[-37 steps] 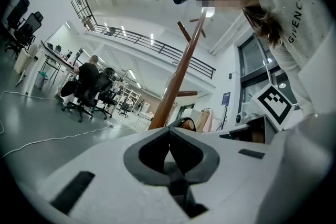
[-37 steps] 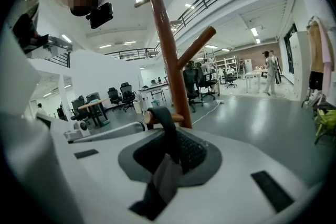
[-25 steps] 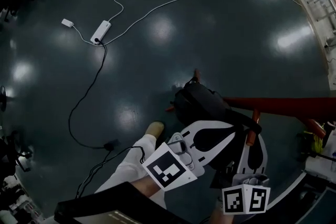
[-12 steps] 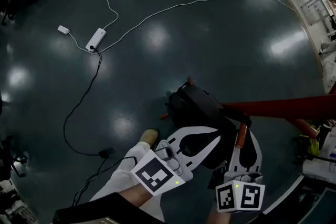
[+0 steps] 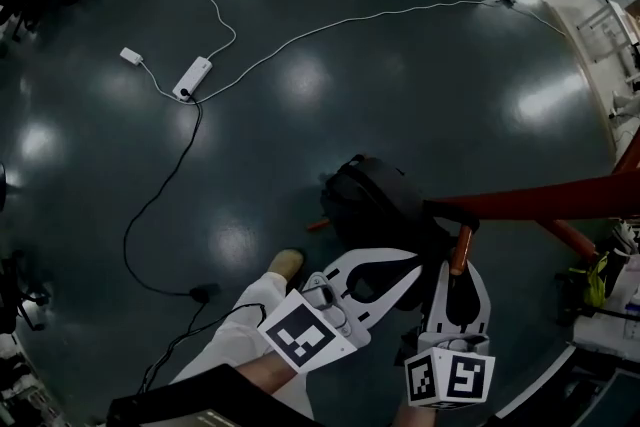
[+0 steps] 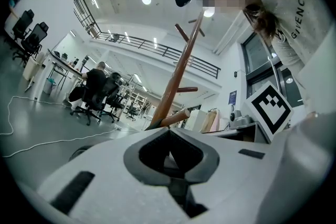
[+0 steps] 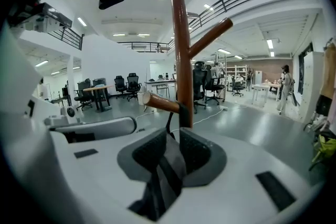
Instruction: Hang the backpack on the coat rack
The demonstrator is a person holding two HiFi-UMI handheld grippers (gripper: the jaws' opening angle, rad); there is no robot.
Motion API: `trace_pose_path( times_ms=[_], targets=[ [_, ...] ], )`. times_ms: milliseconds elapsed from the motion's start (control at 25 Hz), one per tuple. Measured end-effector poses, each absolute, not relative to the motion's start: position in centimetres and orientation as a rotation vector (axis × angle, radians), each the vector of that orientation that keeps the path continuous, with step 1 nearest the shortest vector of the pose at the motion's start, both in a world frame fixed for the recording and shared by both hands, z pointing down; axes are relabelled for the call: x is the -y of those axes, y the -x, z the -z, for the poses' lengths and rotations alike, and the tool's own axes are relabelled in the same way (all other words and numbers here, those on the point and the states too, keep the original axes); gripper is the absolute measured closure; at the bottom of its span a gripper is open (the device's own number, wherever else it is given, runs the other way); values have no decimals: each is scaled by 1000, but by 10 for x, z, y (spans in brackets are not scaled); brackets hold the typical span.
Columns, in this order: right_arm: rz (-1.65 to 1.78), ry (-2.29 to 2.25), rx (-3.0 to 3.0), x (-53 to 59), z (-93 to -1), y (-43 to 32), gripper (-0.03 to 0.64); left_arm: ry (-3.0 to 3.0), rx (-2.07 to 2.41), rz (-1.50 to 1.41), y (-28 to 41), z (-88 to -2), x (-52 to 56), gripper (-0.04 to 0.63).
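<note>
Black backpack (image 5: 375, 200) hangs against the coat rack (image 5: 540, 200), its strap (image 7: 167, 170) over a low peg (image 7: 160, 103) and pinched in your right gripper (image 5: 458, 273), left gripper (image 5: 415, 262) closed alongside; seat the strap at the pole before releasing.

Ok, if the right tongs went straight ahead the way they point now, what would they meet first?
The coat rack's pole, dead ahead of the right tongs, which are shut on the backpack strap; a low peg juts just left. It looks close, but depth is unclear.
</note>
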State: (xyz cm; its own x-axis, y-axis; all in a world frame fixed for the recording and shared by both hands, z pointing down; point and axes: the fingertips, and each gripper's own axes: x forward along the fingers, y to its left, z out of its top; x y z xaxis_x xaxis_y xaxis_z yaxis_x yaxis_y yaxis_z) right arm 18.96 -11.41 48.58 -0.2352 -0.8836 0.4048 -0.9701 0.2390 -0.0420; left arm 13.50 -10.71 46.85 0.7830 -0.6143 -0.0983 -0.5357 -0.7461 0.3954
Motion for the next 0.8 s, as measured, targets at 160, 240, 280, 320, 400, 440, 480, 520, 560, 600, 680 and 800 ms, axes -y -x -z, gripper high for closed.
trace_pose_path(
  times_ms=[160,240,280,320,400,440,480,520,560,600,680,800],
  targets=[
    [-534,-1694,2254,103,-481,-184,560,-2621,895,324,-131,-454,106,586],
    [-587,-1675,2281,96,-475,-181,560,-2625,895,318,-131,-445,104,586],
    [-612,-1662,2296,93,-473,-179,558,-2631,893,311,-131,-441,103,586],
    [-630,-1640,2309,89,-470,-177,558,-2635,892,302,-131,-438,102,586],
    [-605,-1581,2321,80,-461,-172,560,-2639,892,284,-131,-431,100,586],
    [-561,-1553,2319,76,-456,-170,561,-2651,894,280,-131,-426,100,586],
    [-516,-1528,2315,73,-450,-168,561,-2676,896,279,-131,-421,100,586],
    [-488,-1508,2314,69,-444,-166,561,-2706,898,279,-130,-415,100,586],
    [-481,-1494,2318,66,-438,-163,561,-2732,896,277,-129,-409,99,586],
    [-489,-1484,2325,64,-432,-160,561,-2752,889,269,-128,-404,98,586],
    [-506,-1461,2339,59,-421,-154,561,-2786,867,244,-128,-394,94,586],
    [-474,-1429,2355,54,-405,-145,565,-2818,836,229,-128,-376,90,586]
  ],
)
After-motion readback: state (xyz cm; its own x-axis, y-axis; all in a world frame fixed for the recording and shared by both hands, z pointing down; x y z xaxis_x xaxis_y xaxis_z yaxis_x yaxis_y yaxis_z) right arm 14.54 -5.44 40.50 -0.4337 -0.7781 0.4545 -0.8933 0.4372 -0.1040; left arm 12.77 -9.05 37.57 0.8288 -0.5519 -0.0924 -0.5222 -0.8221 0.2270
